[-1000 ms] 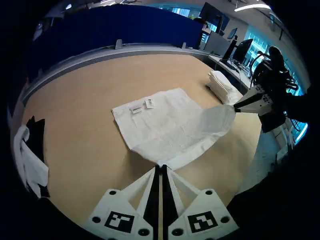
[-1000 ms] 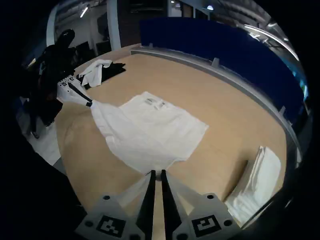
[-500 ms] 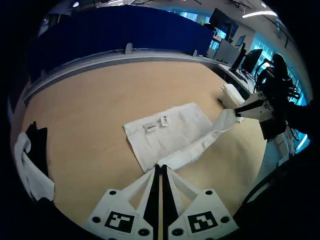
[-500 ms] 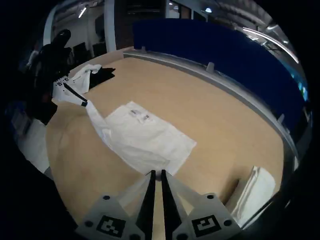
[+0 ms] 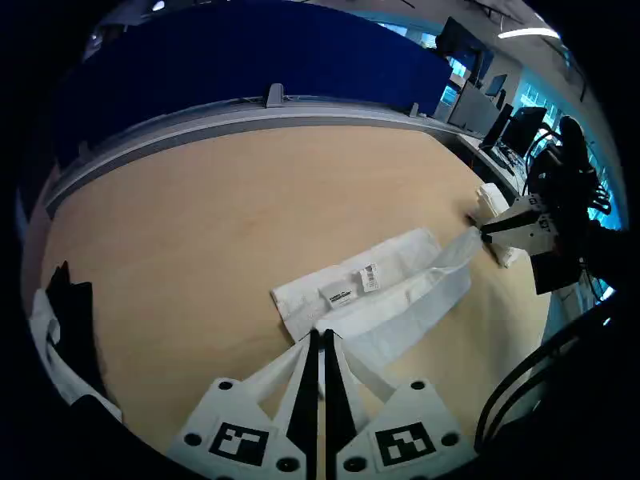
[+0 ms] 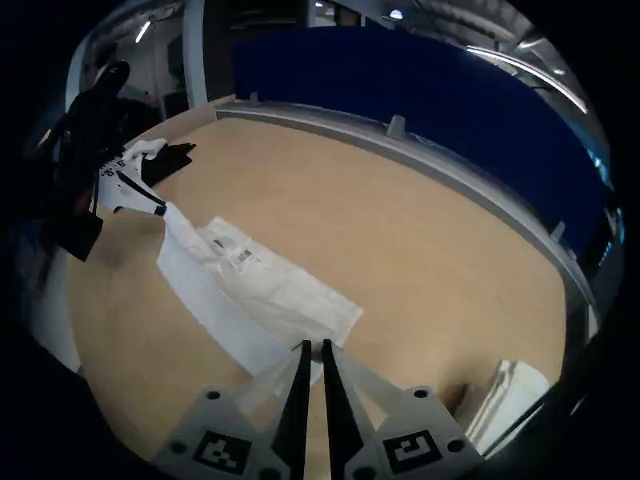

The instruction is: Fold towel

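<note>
Towel (image 5: pixel 392 258) pinched at both ends
Left tool (image 5: pixel 320 336) and right tool (image 6: pixel 312 346) each clamp a corner; the rest lies on the surface (image 5: pixel 200 216) ahead.

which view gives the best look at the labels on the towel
The left gripper view: the labels lie on the towel just ahead of the left gripper, fairly large and facing the camera. The right gripper view shows them farther off and smaller, with one hard to make out.

Left gripper (image 5: pixel 322 340) and right gripper (image 6: pixel 310 348), well apart — jaws pressed closed.
</note>
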